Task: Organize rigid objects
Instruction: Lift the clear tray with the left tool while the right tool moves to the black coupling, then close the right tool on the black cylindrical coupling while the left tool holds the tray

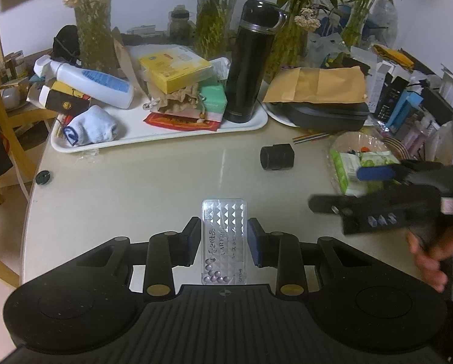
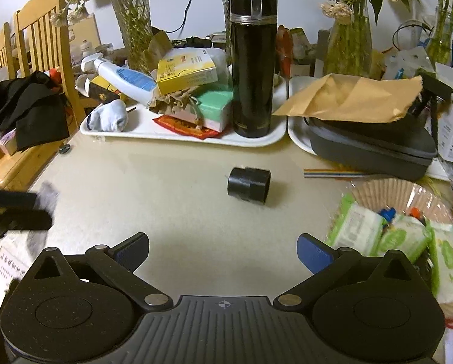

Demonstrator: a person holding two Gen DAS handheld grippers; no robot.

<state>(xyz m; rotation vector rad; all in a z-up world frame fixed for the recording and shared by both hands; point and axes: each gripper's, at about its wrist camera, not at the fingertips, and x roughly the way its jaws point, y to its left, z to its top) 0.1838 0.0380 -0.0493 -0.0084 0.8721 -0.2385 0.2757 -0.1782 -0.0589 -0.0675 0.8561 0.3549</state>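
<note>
The left gripper (image 1: 225, 236) is clamped on a clear studded bead case (image 1: 224, 239), not yet stowed; ahead of the wide-apart, empty right gripper (image 2: 223, 254), the black cylinder (image 2: 249, 184) remains loose.

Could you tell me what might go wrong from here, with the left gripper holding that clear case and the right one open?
The left gripper grips the clear case only by its narrow side edges, so the smooth plastic could slip or tilt. The white tray is already crowded, with the tall black flask at its near corner; setting the case there might knock it over. The black cylinder lies on its side ahead of the open right gripper and may roll if nudged.
</note>
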